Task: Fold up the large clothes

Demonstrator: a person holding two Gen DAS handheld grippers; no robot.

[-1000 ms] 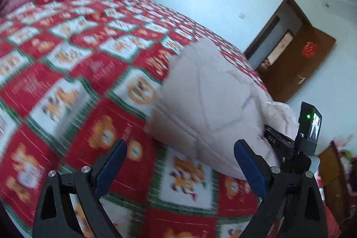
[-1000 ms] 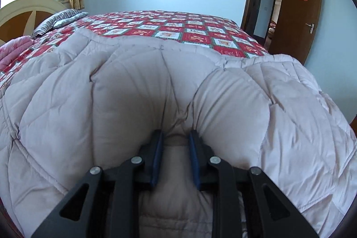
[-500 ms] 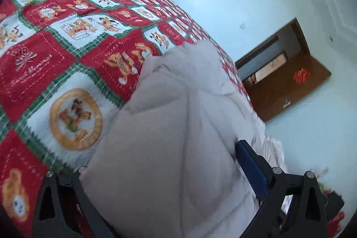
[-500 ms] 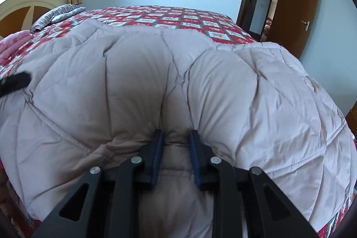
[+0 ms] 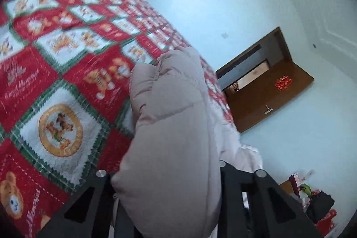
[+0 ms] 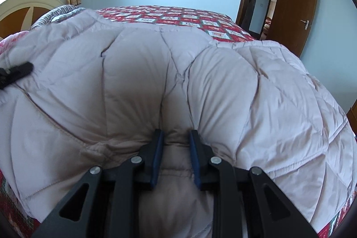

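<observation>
I have my right gripper clamped on a bunched ridge of the quilted down coat, low in the middle of the frame, so that edge stays pinned while the other side gets gathered. My left gripper has just been closing, and a thick roll of the same pale pink-beige padding fills the gap between its jaws; the pads themselves are buried under fabric, so I take it as gripped without seeing contact. The coat lies spread over the bed, covering most of the right wrist frame. It is puffy, stitched in diamond channels, with a smooth, slightly sheeny shell that creases softly. Beneath it, the bedspread is a fleecy red, white and green check with bear motifs. A wooden door stands open at upper right.
</observation>
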